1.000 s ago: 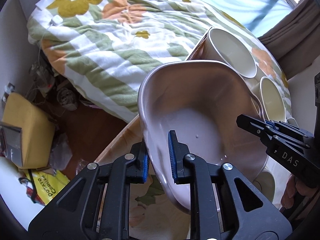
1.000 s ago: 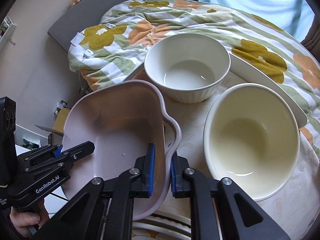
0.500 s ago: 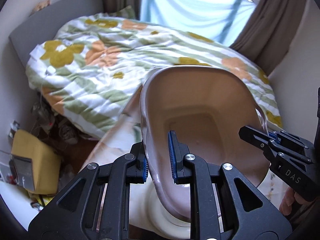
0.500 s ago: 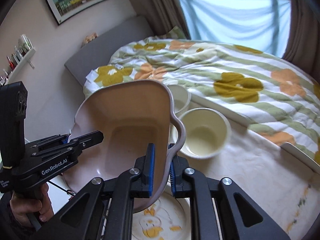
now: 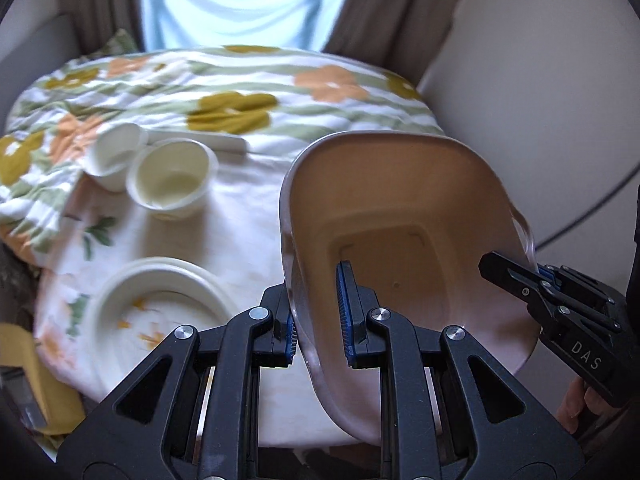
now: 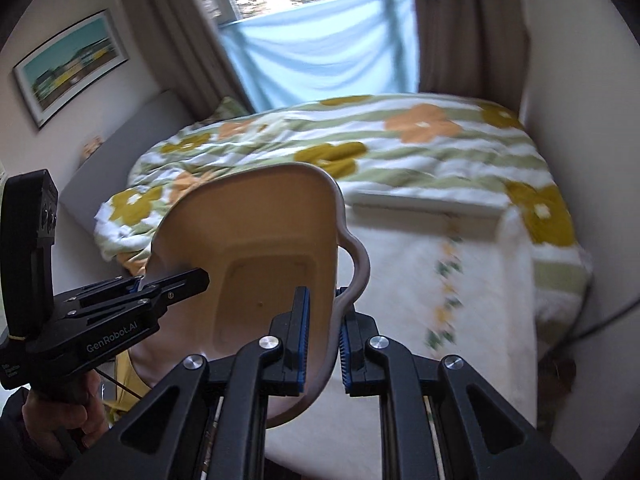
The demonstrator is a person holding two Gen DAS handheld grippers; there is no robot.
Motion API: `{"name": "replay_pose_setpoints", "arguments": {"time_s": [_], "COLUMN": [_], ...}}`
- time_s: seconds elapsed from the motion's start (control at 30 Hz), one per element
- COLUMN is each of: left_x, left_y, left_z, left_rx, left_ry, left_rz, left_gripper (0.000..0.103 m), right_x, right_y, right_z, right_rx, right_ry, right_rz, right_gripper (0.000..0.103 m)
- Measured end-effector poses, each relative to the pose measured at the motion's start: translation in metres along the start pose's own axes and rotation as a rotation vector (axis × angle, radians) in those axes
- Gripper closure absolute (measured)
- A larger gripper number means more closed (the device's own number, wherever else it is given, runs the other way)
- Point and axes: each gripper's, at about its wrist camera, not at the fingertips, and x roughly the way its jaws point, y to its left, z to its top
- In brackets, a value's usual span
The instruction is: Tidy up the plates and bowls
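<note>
Pink-beige, squarish ceramic dish point(image 5: 404, 220) hangs tilted above the cloth-covered table point(image 5: 248, 216), opposite rims clamped by left gripper point(image 5: 318, 312) and right gripper point(image 6: 322, 334).

Glossy smooth pink dish point(image 5: 404, 216), soft printed cloth quilt point(image 5: 240, 92), matt black plastic tool point(image 5: 318, 312)

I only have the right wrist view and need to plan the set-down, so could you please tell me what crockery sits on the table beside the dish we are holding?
Observer: The left wrist view shows a white bowl and a cream bowl side by side at the far left of the table.
Operator: Thank you. Is anything nearer to us?
Observer: Yes, a stack of plates sits near the front edge, left of the pink dish.
Operator: Is the dish above that stack?
Observer: No, it is held to the right, apart from it.
</note>
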Motion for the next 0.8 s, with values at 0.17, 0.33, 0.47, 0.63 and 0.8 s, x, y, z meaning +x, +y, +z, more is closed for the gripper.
{"name": "replay_pose_setpoints", "arguments": {"time_s": [0.17, 0.33, 0.47, 0.63, 0.8], "left_x": [0.054, 0.107, 0.134, 0.149, 0.153], "left_y": [-0.046, -0.068, -0.069, -0.067, -0.067], "left_z": [-0.022, -0.042, -0.051, -0.054, -0.054], "left_rx": [0.052, 0.087, 0.101, 0.128, 0.144], "left_ry": [0.085, 0.160, 0.185, 0.204, 0.201], "left_rz": [-0.072, -0.090, -0.089, -0.074, -0.056], "left_gripper": [0.088, 0.088, 0.088, 0.088, 0.088], "right_x": [0.009, 0.031, 0.046, 0.054, 0.054], "right_y": [-0.044, -0.081, -0.096, -0.105, -0.111], "right_z": [-0.028, -0.056, -0.071, -0.085, -0.093], "right_rx": [0.098, 0.156, 0.171, 0.190, 0.211], "right_ry": [0.026, 0.056, 0.060, 0.067, 0.067], "right_rz": [-0.082, -0.126, -0.129, -0.130, -0.115], "right_gripper": [0.091, 0.091, 0.091, 0.091, 0.091]}}
